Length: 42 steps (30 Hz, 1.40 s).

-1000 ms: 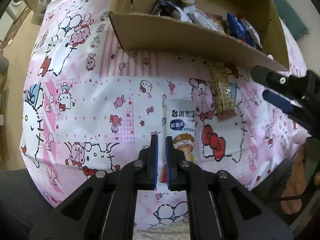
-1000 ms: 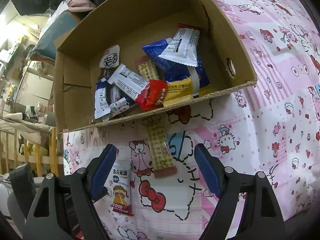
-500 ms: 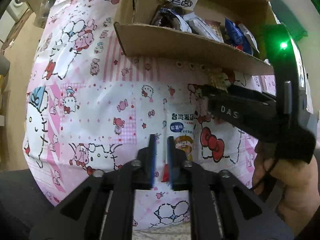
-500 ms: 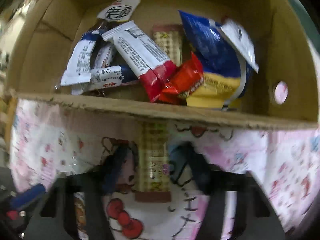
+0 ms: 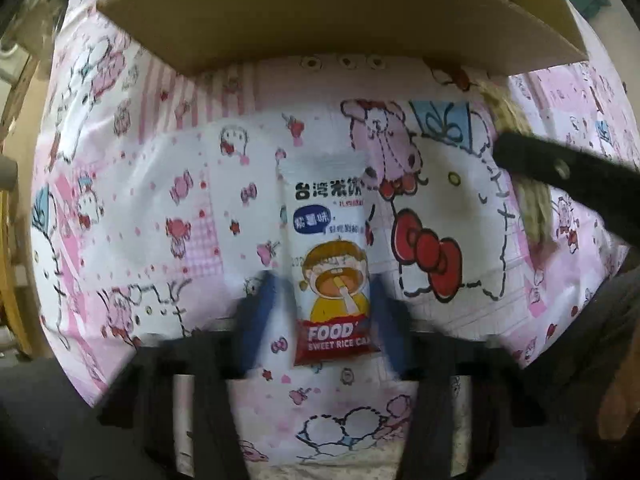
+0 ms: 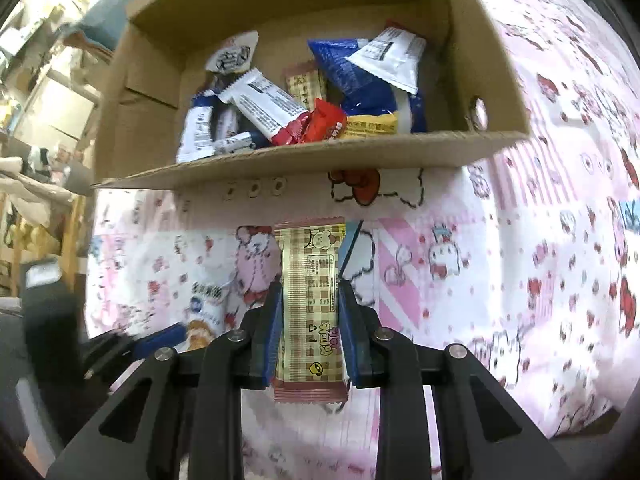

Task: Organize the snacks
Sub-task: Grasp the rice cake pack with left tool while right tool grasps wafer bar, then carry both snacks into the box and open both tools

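Observation:
A white rice-cake packet (image 5: 330, 256) lies on the pink cartoon cloth (image 5: 160, 200). My left gripper (image 5: 324, 292) is open, its blue fingers either side of the packet's lower half. My right gripper (image 6: 309, 300) is shut on a yellow checked snack bar (image 6: 310, 300), fingers pressing both long edges just above the cloth. The cardboard box (image 6: 280, 160) beyond holds several snack packets (image 6: 304, 96). The rice-cake packet (image 6: 204, 308) also shows at the left of the right wrist view, and the left gripper's fingers (image 6: 160, 344) below it.
The box's near wall (image 5: 320, 20) stands just beyond the packet in the left wrist view. The right gripper's arm (image 5: 560, 176) crosses at the right there, over the blurred yellow bar (image 5: 524, 196). Shelves and clutter (image 6: 40, 120) lie left of the bed.
My left gripper has opened and moved forward to straddle the rice-cake packet. My right gripper has come down over the yellow bar and closed on it.

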### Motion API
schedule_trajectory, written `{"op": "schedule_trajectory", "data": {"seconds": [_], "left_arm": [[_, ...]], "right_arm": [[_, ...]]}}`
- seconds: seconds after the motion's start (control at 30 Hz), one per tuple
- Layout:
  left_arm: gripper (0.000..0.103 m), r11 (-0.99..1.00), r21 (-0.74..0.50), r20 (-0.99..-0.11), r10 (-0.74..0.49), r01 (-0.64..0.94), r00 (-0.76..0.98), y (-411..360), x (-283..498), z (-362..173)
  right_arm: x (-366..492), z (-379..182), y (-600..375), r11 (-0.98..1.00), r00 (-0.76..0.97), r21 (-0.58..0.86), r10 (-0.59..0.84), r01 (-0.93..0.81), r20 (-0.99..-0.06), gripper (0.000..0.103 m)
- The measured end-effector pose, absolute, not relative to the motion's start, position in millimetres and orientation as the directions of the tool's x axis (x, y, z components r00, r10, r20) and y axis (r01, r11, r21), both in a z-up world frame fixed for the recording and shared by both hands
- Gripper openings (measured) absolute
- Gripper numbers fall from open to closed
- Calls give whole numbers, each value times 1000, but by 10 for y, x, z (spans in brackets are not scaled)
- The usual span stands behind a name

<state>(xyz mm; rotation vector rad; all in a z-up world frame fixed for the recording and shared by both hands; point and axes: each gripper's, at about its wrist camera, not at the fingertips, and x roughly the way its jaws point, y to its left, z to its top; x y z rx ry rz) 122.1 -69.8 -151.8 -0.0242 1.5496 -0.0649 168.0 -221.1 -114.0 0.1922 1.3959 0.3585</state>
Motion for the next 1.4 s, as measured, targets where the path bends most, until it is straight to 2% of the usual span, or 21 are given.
{"op": "schedule_trajectory", "data": {"seconds": [0.07, 0.4, 0.6, 0.73, 0.9, 1.4], "left_arm": [[27, 996, -93, -995, -93, 5, 21, -661, 1255, -1466], [27, 990, -132, -985, -124, -58, 121, -320, 1183, -900], [27, 985, -159, -968, -142, -65, 209, -135, 1227, -481], [27, 984, -173, -938, -148, -53, 313, -57, 1465, -124], [27, 987, -156, -902, -126, -40, 412, -79, 1786, 149], [27, 992, -124, -900, -110, -6, 421, -225, 2489, -20]], "right_arm": [[1584, -1074, -2260, 923, 138, 365, 380, -123, -914, 28], [1277, -593, -2408, 872, 213, 464, 488, -154, -846, 28], [1177, -215, -2512, 824, 331, 537, 565, -179, -756, 28], [1248, 38, -2687, 808, 427, 559, 579, -186, -695, 28], [1479, 190, -2792, 816, 483, 548, 560, -184, -673, 28], [2330, 81, -2640, 836, 517, 518, 529, -181, -673, 28]]}}
